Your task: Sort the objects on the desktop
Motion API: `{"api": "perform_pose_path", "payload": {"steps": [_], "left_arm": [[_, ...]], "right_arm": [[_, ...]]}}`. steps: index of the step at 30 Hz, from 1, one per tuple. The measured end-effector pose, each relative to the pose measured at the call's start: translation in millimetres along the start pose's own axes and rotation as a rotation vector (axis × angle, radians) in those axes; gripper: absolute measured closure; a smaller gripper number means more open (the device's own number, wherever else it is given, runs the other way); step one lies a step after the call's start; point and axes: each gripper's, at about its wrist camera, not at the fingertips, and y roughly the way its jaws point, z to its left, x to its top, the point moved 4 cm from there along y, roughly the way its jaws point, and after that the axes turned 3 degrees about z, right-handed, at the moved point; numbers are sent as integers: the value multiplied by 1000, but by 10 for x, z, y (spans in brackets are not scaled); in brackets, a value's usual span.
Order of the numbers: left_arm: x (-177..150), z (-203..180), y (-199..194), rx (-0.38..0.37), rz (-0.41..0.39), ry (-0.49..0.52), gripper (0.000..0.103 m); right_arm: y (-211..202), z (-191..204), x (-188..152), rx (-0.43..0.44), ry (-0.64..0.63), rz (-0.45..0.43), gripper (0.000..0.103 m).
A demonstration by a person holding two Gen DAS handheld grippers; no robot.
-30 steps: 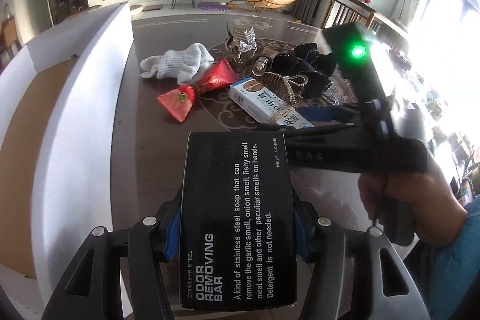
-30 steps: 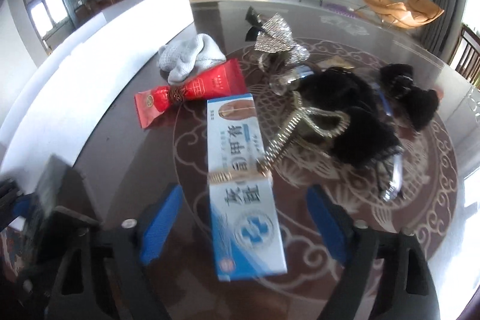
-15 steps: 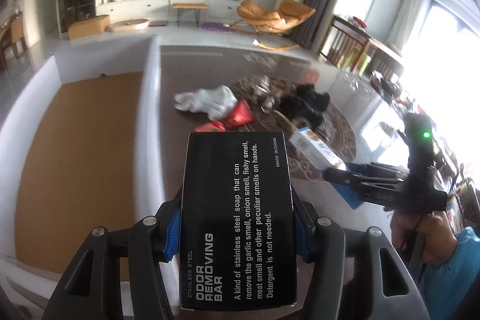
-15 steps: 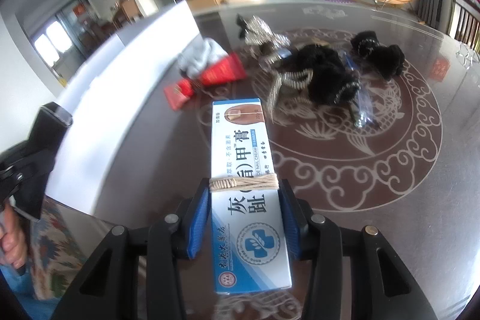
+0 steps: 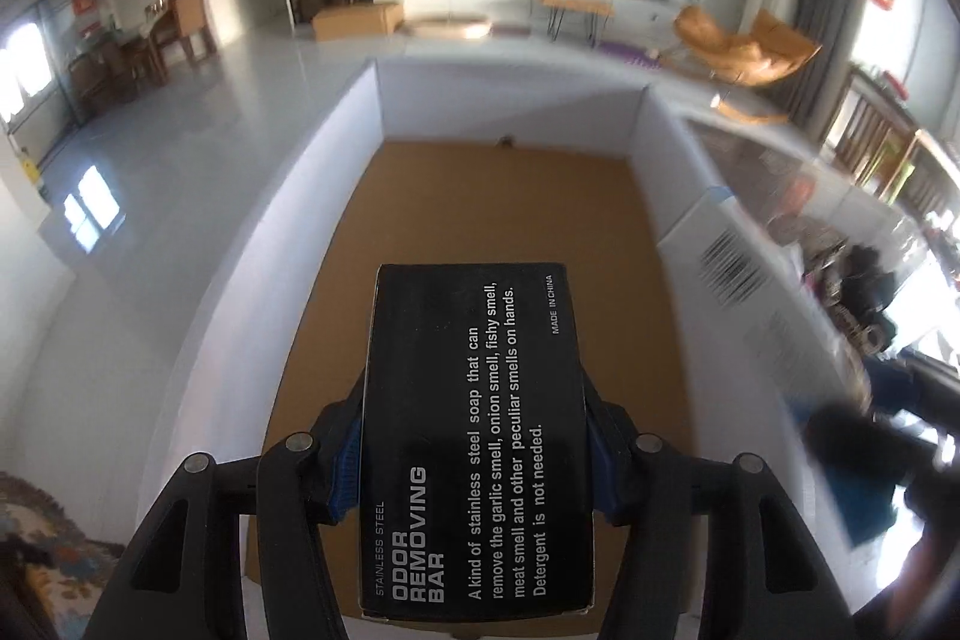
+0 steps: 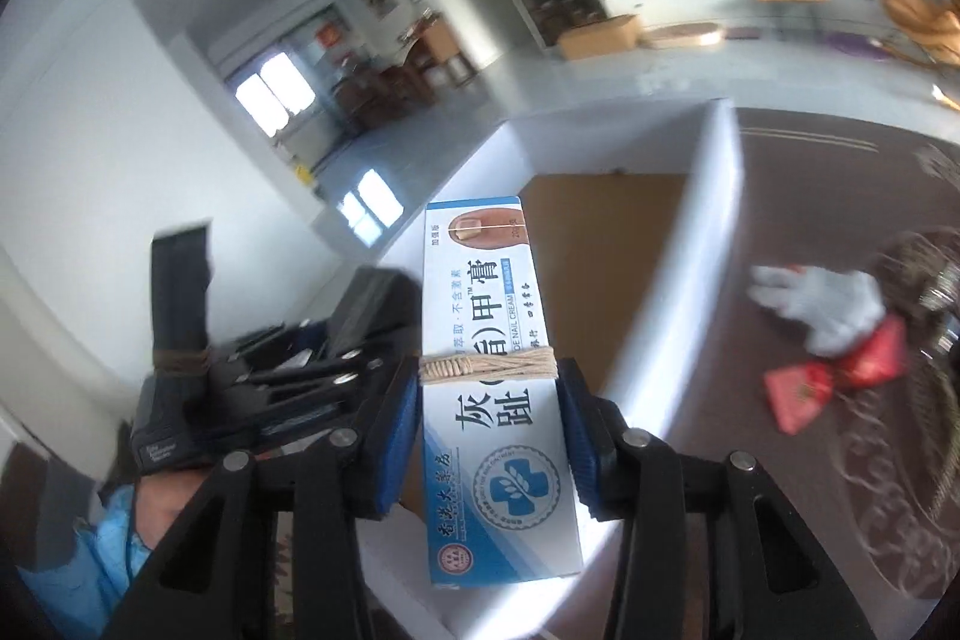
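Two boxes are gripped: the left gripper [image 5: 474, 466] clenches the black soap box [image 5: 477, 436] over the bin [image 5: 492, 220], the right gripper [image 6: 489, 436] clasps the cream box [image 6: 495, 400] near its wall, so lower each before letting go.
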Motion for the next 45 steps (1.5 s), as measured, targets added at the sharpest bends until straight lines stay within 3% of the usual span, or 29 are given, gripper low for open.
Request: {"api": "perform_pose_path", "payload": {"steps": [3, 4, 5, 6, 7, 15, 21, 26, 29, 32, 34, 36, 39, 41, 43, 45], "left_arm": [[-53, 140, 231, 26, 108, -52, 44], [-83, 173, 266, 16, 130, -72, 40], [-113, 205, 303, 6, 158, -91, 17], [-133, 208, 327, -17, 160, -94, 0], [-145, 178, 344, -32, 148, -73, 0], [-260, -185, 433, 40, 187, 138, 0], [-443, -36, 356, 29, 204, 86, 0], [-697, 30, 229, 52, 220, 68, 0], [-684, 59, 59, 6, 113, 19, 0], [-610, 66, -216, -64, -35, -80, 0], [-524, -21, -475, -77, -148, -86, 0], [-458, -208, -767, -115, -242, -62, 0], [-356, -722, -1111, -219, -319, 36, 0], [-370, -1046, -1264, -276, -340, 102, 0], [-439, -1538, -1362, -358, -329, 188, 0], [-561, -1957, -1353, -421, -277, 251, 0]], "right_arm": [[566, 126, -136, -77, -77, 107, 57], [725, 167, -210, -139, -124, 150, 54], [822, 205, -273, -186, -168, 181, 50], [911, 261, -356, -222, -226, 210, 37], [938, 273, -393, -230, -252, 217, 28], [807, 222, -459, -250, -284, 191, 24], [722, 461, -697, -259, -326, 189, 17], [668, 567, -809, -213, -348, 195, 15], [579, 597, -848, -202, -348, 174, 16], [267, 512, -699, -229, -346, 47, 13], [-62, 370, -633, -287, -320, -57, 3], [-425, 138, -604, -340, -268, -166, 0], [-951, -408, -672, -483, -129, -296, 0], [-1151, -982, -780, -617, 22, -289, 0], [-1262, -1648, -945, -724, 219, -208, 0], [-1344, -2129, -1130, -755, 366, -158, 0]]}}
